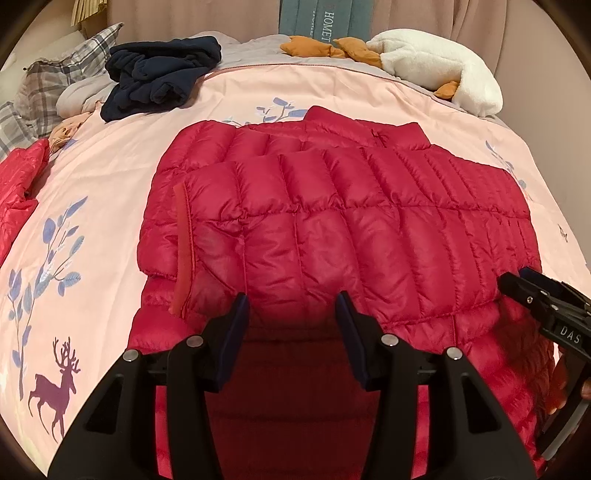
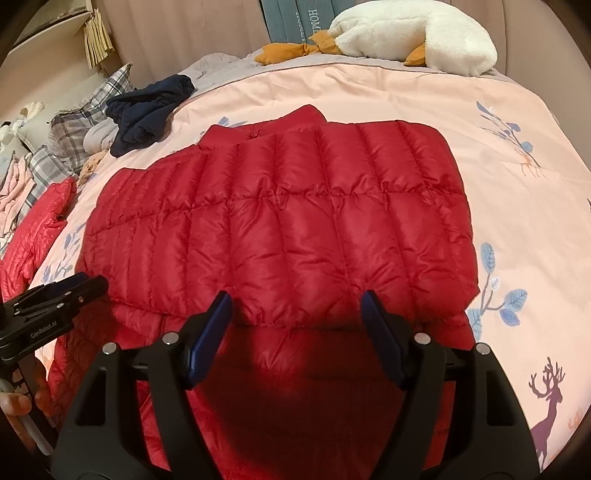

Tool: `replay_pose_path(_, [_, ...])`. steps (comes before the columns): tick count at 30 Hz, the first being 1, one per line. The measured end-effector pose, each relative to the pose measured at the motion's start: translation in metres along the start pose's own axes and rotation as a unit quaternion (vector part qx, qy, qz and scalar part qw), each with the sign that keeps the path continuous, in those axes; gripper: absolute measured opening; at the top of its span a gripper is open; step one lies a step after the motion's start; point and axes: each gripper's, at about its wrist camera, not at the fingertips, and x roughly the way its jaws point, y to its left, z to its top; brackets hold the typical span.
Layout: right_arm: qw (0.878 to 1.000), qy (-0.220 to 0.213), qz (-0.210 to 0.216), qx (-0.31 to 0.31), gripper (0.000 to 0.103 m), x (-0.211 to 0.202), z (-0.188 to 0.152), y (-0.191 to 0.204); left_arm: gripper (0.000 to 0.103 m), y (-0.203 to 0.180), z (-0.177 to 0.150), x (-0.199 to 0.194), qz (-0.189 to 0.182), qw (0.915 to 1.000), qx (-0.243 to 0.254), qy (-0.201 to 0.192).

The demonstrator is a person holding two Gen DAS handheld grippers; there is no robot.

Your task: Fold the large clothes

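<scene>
Red quilted down jacket noted lying flat on the pink deer-print duvet of the bed, collar toward the far side, hem toward the near edge, where it is draped down under both tools; one sleeve is seen folded across the body, its cuff band resting near the jacket's left side, so that a rough rectangle is formed, judged a mid-fold stage with the lengthwise fold not yet made. Left tool is held above the near edge of the folded sleeve, jaws parted, nothing pinched between the blue pads; cloth is seen between and below them but is not pressed. Right tool is held likewise over the near edge on the other side, jaws spread wider, released, no fabric gripped. Each tool is caught from the side in the other's view, at the jacket's flanks, so the two are judged to be spaced for a matched two-corner grasp. Puffy nylon is judged slippery and springy, so a deep pinch would be needed or the fold may slide open. Kept clear of the working area: a dark navy garment bundled at the far left, a second red jacket at the left edge, a white plush goose by the headboard
</scene>
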Motion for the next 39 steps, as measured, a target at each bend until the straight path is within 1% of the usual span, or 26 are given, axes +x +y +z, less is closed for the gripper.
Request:
replay_pose_path(1, [1.0,-0.002,0.002,0.001,0.074,-0.004,-0.001,0.0,0.062,0.0,-0.001,-0.002,-0.001,1.0,-0.002,0.0])
replay_pose_path(2, [1.0,-0.003,0.004,0.001,0.074,-0.008,-0.002,0.001,0.064,0.0,-0.002,-0.005,-0.002,1.0,-0.005,-0.001])
replay_pose_path(4, [1.0,-0.006,0.008,0.0,0.074,-0.016,-0.005,0.002,0.065,-0.002,-0.004,-0.011,-0.006,1.0,-0.006,-0.004])
replay_pose_path(6, [1.0,-0.009,0.012,-0.002,0.077,-0.027,-0.01,0.003,0.065,-0.003,-0.006,-0.018,-0.01,0.9999,-0.005,-0.004])
replay_pose_path(8, [1.0,-0.013,0.019,-0.001,0.081,-0.043,-0.02,0.003,0.07,-0.004,-0.01,-0.026,-0.017,0.9999,-0.004,-0.001])
replay_pose_path(9, [1.0,-0.013,0.022,-0.001,0.083,-0.049,-0.024,0.002,0.081,-0.004,-0.012,-0.029,-0.019,0.9998,-0.004,-0.002])
replay_pose_path(10, [1.0,-0.014,0.024,0.0,0.085,-0.055,-0.029,0.0,0.088,-0.003,-0.016,-0.034,-0.024,0.9997,-0.004,-0.004])
replay_pose_path(12, [0.999,-0.015,0.029,0.003,0.089,-0.067,-0.038,-0.004,0.09,-0.002,-0.026,-0.045,-0.034,0.9994,-0.002,-0.008])
replay_pose_path(14, [0.999,-0.011,0.039,0.012,0.093,-0.081,-0.053,-0.013,0.09,-0.001,-0.035,-0.051,-0.04,0.9992,-0.002,-0.002])
replay_pose_path(15, [0.999,-0.011,0.041,0.016,0.095,-0.086,-0.058,-0.016,0.09,0.002,-0.041,-0.056,-0.048,0.9988,-0.005,0.002])
replay_pose_path(18, [0.998,-0.012,0.04,0.039,0.098,-0.102,-0.079,-0.032,0.091,0.009,-0.061,-0.069,-0.068,0.9975,-0.009,0.015])
replay_pose_path(19, [0.998,-0.009,0.04,0.05,0.098,-0.105,-0.086,-0.038,0.095,0.013,-0.069,-0.075,-0.074,0.9971,-0.012,0.017])
replay_pose_path(21, [0.996,0.0,0.043,0.072,0.098,-0.111,-0.1,-0.05,0.099,0.022,-0.083,-0.086,-0.084,0.9961,-0.021,0.016])
replay_pose_path(23, [0.995,0.009,0.043,0.094,0.098,-0.118,-0.115,-0.063,0.1,0.031,-0.096,-0.097,-0.091,0.9952,-0.034,0.011])
replay_pose_path(26, [0.992,0.008,0.046,0.119,0.098,-0.128,-0.129,-0.076,0.102,0.05,-0.115,-0.113,-0.099,0.9927,-0.069,0.002])
replay_pose_path(29, [0.987,0.006,0.064,0.149,0.098,-0.139,-0.14,-0.087,0.102,0.066,-0.131,-0.123,-0.104,0.9898,-0.098,0.0])
replay_pose_path(32, [0.984,0.012,0.073,0.161,0.098,-0.143,-0.147,-0.091,0.102,0.079,-0.145,-0.129,-0.093,0.9889,-0.116,-0.002])
replay_pose_path(33, [0.983,0.015,0.076,0.163,0.098,-0.143,-0.15,-0.092,0.102,0.084,-0.147,-0.129,-0.095,0.9881,-0.121,-0.002])
replay_pose_path(39, [0.98,0.037,0.093,0.171,0.098,-0.142,-0.166,-0.091,0.102,0.111,-0.166,-0.131,-0.128,0.9779,-0.165,0.004])
